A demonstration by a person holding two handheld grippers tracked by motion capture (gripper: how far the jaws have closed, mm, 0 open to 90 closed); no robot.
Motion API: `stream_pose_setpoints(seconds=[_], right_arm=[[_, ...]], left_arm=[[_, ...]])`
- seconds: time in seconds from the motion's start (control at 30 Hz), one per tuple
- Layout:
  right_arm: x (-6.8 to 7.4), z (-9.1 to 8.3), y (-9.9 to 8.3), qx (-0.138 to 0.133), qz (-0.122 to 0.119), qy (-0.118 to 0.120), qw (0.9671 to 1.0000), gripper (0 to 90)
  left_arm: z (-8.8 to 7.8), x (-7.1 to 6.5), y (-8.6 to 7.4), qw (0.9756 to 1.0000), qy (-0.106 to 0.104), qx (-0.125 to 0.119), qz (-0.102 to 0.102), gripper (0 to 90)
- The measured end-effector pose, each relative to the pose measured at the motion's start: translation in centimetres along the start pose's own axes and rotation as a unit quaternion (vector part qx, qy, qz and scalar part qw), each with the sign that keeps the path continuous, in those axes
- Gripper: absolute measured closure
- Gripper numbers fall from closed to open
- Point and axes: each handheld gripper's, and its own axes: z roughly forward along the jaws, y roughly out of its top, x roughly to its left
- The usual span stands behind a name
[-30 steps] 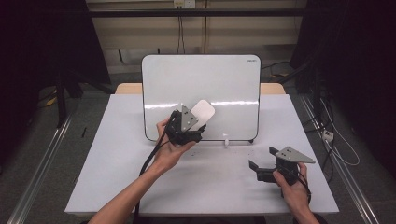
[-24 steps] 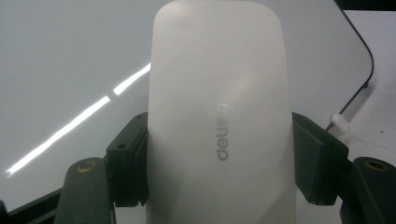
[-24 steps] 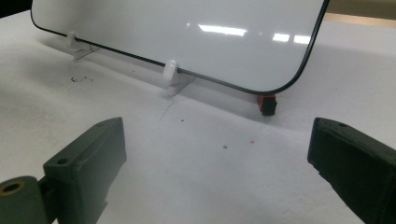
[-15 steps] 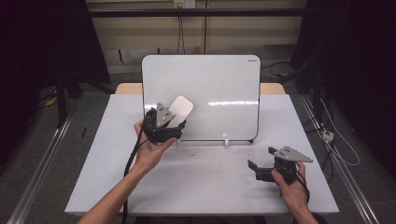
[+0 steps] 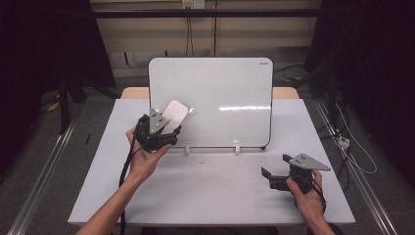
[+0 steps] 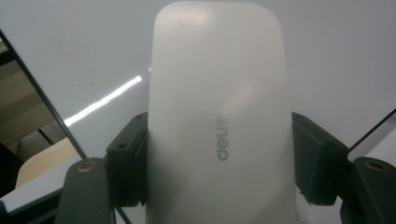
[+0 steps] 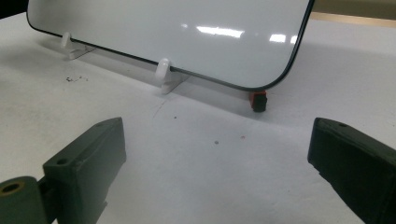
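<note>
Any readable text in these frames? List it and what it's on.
"deli": grey print on the white eraser clamped in the left claw, running sideways in the left gripper view.
Small dark logo at the top right corner of the whiteboard in the high view: too small to read.
No other text.

A plain white eraser (image 6: 219, 121) with grey lettering sits between black fingers (image 6: 128, 163) — beyond it a glossy white whiteboard (image 5: 220, 98), black-edged, on a pale grey table (image 5: 215, 191).
</note>
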Motion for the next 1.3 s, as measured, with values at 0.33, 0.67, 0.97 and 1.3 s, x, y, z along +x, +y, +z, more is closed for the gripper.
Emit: stream_pose_setpoints(seconds=[0.33,0.67,0.97,1.3], right_arm=[[0.4,0.1,0.2,0.001,-0.007,-0.001,1.0,4.1],[0.6,0.2,0.3,0.001,-0.007,-0.001,1.0,4.1],[0.5,0.0,0.2,0.002,-0.006,-0.002,1.0,4.1],[0.4,-0.1,0.1,0.003,-0.008,-0.003,1.0,4.1]], left_arm=[[-1.0,1.4,-1.2,0.9997,0.021,0.0,-0.016,31.1],[-0.5,0.8,-1.9,0.9994,0.032,0.013,0.005,31.1],[1.7,0.1,-3.0,0.9983,0.025,0.037,0.037,31.2],[3.0,-0.2,-4.1,0.9958,0.042,0.048,0.065,31.1]])
